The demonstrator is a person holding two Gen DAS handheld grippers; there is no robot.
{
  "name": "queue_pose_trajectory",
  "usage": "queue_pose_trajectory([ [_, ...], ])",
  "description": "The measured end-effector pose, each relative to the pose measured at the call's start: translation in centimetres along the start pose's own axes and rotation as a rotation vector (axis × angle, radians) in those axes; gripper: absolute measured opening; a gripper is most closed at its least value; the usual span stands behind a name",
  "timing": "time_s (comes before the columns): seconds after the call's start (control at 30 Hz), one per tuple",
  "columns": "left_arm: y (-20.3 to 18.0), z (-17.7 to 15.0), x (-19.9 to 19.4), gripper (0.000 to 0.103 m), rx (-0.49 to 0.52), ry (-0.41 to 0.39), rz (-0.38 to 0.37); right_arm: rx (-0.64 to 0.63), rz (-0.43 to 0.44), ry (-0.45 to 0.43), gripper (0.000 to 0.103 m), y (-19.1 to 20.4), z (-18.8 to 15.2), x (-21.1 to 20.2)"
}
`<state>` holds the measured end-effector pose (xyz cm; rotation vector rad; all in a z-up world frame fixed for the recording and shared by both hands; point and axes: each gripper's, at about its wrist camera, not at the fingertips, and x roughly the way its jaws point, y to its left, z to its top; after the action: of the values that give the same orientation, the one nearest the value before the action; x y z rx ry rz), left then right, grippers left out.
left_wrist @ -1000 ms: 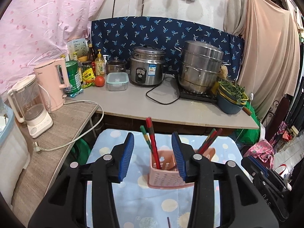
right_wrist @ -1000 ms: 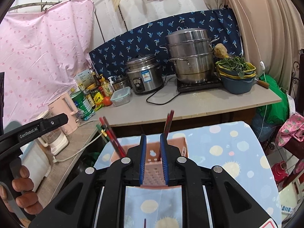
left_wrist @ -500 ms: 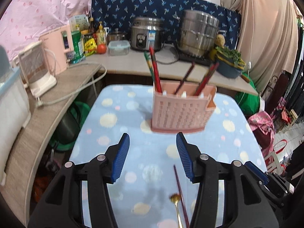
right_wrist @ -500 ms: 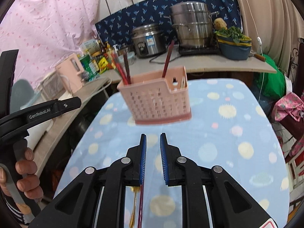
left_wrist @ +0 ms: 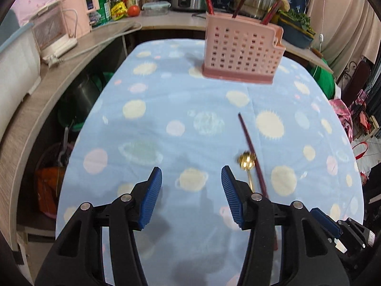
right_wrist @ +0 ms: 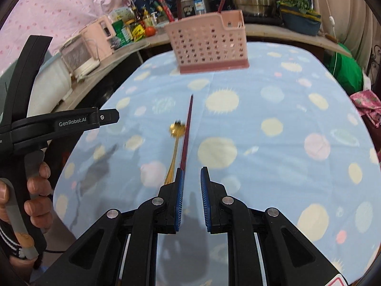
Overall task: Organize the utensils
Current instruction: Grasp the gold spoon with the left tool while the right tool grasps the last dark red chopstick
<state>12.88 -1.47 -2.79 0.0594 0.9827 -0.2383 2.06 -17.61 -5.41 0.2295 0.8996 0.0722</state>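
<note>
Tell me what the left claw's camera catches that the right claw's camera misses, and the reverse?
Only the left view shows the left claw from behind, open and empty. Only the right view shows the right claw, nearly closed, and the hand gripping the other tool. Both show the pink basket, gold spoon and dark red chopstick on the spotted cloth.

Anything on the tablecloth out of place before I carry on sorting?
Yes. A gold spoon and a dark red chopstick lie loose on the blue tablecloth, side by side, well short of the pink utensil basket where other chopsticks already stand. Nothing looks spilled or damaged.
</note>
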Motion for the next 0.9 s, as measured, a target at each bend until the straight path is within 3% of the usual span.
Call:
queue_pose_trajectory([
  [0.4, 0.3, -4.5, 1.0, 0.055, 0.015, 0.077, 0.001, -0.027, 0.015, 0.069, 0.016, 1.5, -2.5, 2.0],
  [0.6, 0.2, -5.0, 1.1, 0.058, 0.021, 0.087, 0.004, -0.032, 0.006, 0.090, 0.015, 1.6, -2.7, 3.0],
  [0.9, -0.8, -5.2, 1.1, 0.063, 0.044, 0.090, -0.012, 0.012, -0.021, 0.071, 0.007, 0.3, -2.7, 2.7],
])
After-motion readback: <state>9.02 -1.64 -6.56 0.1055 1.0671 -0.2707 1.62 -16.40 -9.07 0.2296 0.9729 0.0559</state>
